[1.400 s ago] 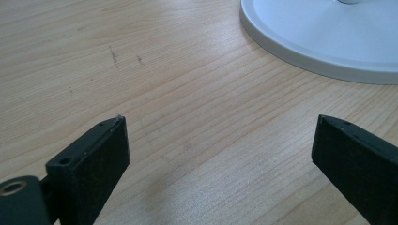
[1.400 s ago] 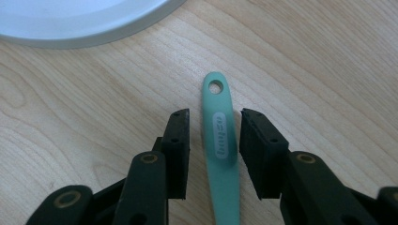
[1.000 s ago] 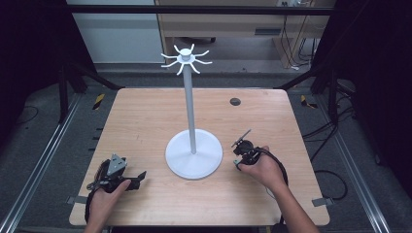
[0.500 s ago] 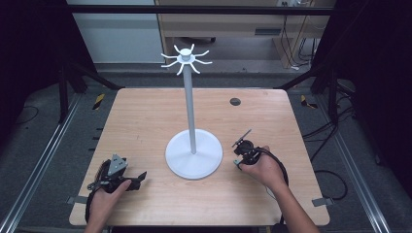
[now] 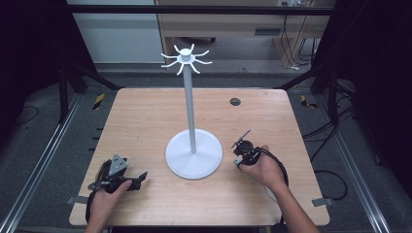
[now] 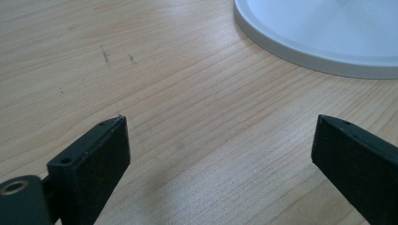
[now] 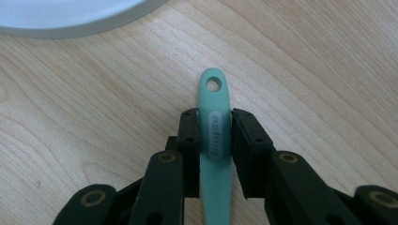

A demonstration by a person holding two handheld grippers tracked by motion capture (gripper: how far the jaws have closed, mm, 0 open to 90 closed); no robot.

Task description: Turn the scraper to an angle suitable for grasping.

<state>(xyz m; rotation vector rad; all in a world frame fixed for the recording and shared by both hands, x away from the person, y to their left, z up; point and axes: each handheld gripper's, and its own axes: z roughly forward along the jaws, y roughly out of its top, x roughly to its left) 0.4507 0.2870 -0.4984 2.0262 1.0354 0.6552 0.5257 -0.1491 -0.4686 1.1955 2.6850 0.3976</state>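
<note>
A light wooden table [image 5: 145, 126] is seen from above, with a person's two forearms reaching in from the near edge. At the centre stands a white stand [image 5: 193, 116]: a round flat base, a tall thin pole, and short prongs fanning out at the top.

The left hand [image 5: 104, 201] rests on the table near the front left corner, holding the left gripper [image 5: 133, 180] low and level, pointing right toward the stand's base. Its jaws are spread wide with bare wood between them.

The right hand [image 5: 265, 167] lies just right of the base, angled inward and forward. The right gripper [image 7: 214, 129] is clamped on a mint-green handle [image 7: 214, 122] with a hole at its tip. The handle lies flat along the table, its tip pointing toward the base but not touching it.
</note>
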